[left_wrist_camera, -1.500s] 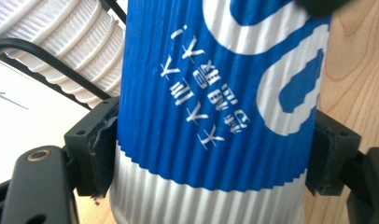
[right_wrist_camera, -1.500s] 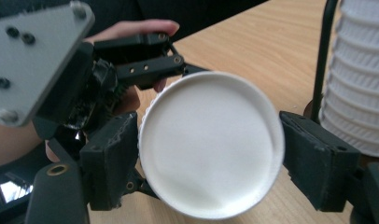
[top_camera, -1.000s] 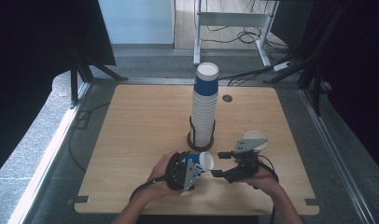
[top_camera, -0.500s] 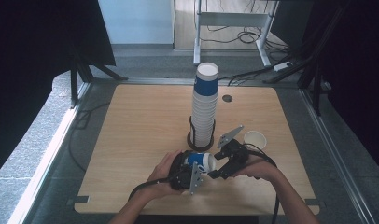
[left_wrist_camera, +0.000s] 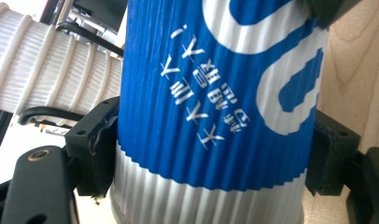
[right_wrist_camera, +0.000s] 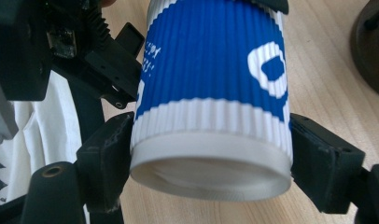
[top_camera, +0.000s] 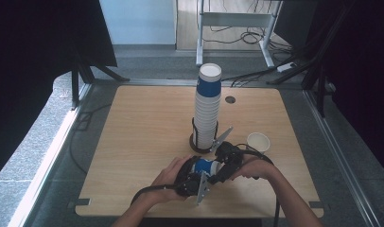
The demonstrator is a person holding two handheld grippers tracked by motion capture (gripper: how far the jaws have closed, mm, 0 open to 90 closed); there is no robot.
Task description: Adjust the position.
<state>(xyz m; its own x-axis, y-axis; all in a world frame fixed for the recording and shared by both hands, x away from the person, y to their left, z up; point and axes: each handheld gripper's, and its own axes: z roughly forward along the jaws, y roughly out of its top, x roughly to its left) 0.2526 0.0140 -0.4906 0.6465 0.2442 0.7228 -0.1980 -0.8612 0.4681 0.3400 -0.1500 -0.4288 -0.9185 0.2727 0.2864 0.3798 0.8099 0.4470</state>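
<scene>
blue ribbed cup (left_wrist_camera: 215,107) with white chinese lettering, upside down

Blue-and-white ribbed paper cup (right_wrist_camera: 211,93): corrugated outer sleeve with fine vertical ridges, matt, printed in flat white on blue; smooth rolled paper rim at the mouth. Tall stack of ribbed white-and-blue paper cups (top_camera: 207,111): same matt corrugated paper, seated in a dark ring-shaped wire holder (top_camera: 202,144) of thin black metal. Small plain white paper cup (top_camera: 258,141): smooth and matt. Left gripper (left_wrist_camera: 211,163) and right gripper (right_wrist_camera: 211,158): black moulded plastic jaws, dull with a faint sheen, slightly scuffed at the edges. Pale rectangular wooden table (top_camera: 147,123): light wood-grain top, smooth, low-gloss.
</scene>
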